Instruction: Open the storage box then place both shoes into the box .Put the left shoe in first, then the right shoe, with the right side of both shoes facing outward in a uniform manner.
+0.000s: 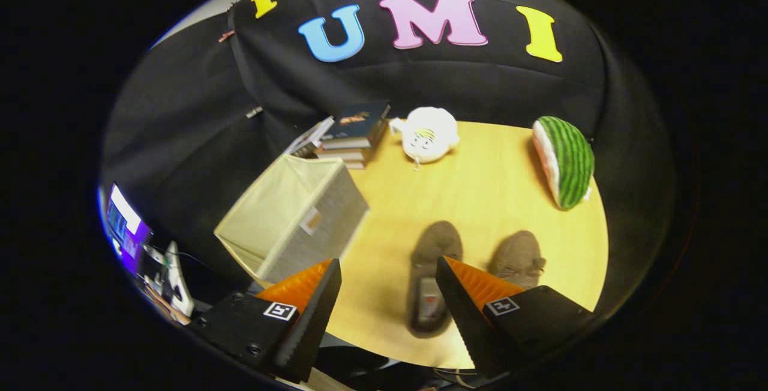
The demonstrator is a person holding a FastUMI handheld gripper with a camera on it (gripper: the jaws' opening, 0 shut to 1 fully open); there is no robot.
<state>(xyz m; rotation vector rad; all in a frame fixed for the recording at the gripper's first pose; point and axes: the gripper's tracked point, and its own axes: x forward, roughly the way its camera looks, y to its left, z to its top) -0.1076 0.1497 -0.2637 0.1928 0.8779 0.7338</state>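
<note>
Gripper view: the tool [389, 301] hangs spread and empty above the desk [480, 199], the box [294, 223] already open beyond its left finger. The left shoe [433, 277] lies between the fingers, the right shoe [519, 256] just beside; best descend squarely over the left shoe's heel.

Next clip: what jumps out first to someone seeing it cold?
The green striped watermelon-slice plush at the far side of the round wooden table, near a white round plush toy. Closer in, two brown suede shoes lie just ahead of the open tongs, beside a beige fabric storage box.
</note>
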